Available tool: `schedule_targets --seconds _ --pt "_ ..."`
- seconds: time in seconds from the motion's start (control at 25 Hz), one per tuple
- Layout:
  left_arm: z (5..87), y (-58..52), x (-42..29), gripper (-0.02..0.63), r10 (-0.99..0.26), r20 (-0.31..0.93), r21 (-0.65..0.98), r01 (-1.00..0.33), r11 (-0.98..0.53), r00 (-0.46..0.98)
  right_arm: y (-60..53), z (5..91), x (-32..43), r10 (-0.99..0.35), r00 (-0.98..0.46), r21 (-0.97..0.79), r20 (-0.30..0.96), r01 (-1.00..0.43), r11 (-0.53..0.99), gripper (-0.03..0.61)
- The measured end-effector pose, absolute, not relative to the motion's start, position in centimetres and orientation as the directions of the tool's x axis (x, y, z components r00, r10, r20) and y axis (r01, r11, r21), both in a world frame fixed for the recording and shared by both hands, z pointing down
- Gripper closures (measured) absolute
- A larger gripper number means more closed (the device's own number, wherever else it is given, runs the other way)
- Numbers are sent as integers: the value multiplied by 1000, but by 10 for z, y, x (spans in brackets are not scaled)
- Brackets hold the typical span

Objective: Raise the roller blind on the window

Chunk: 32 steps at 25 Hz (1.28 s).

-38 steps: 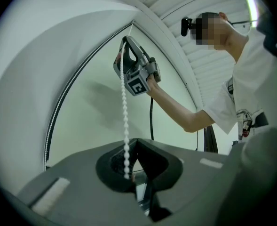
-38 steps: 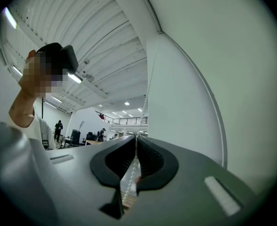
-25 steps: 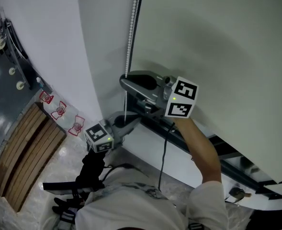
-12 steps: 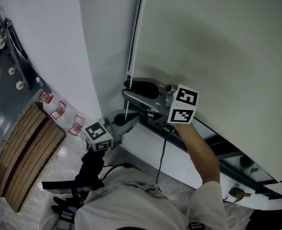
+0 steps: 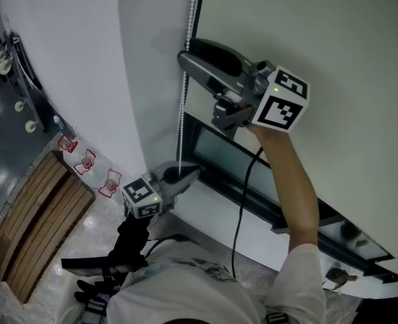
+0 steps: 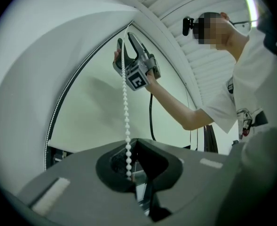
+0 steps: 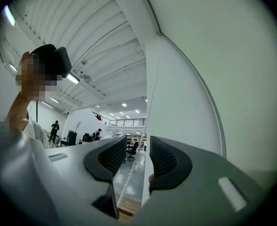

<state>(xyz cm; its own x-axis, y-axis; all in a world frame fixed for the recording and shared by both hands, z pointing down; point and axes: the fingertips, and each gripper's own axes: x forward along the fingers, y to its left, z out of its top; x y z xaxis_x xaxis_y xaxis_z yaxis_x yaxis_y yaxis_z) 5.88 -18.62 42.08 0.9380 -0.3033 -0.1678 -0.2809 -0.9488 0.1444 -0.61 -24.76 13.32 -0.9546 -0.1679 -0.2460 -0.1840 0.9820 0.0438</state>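
The pale roller blind covers most of the window, with a strip of dark glass showing under its lower edge. A white bead chain hangs along the blind's left side. My left gripper is low by the sill, shut on the chain, which runs down into its jaws. My right gripper is held high against the chain. Its jaws have just been opening and stand apart. The chain passes blurred between them, and the pads do not press on it.
A white wall lies left of the window, a white sill below it. Wooden slats and small red-marked items lie on the floor at left. A black cable hangs from the right gripper.
My right gripper has let go of the chain and risen along it, jaws now apart. More dark glass shows under the blind. The left gripper has stayed put on the chain.
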Motion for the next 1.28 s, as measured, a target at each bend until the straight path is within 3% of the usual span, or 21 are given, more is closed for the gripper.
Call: schedule_targets --seconds 0.52,0.68,0.8,1.28 --pt "422 -187 56 615 -309 -165 148 -287 -947 936 -255 25 -12 -155 -934 182 -322 -221 958 472" --pt "425 -186 56 615 -311 -167 148 -288 -946 936 -255 21 -13 -166 -929 181 -332 -236 955 483" --pt "426 -186 55 615 -312 -169 149 -289 -946 935 -254 22 -12 -180 -927 175 -331 -247 953 558" --pt "422 -187 54 615 -310 -165 164 -284 -945 936 -247 35 -7 -155 -938 118 -311 -200 973 575"
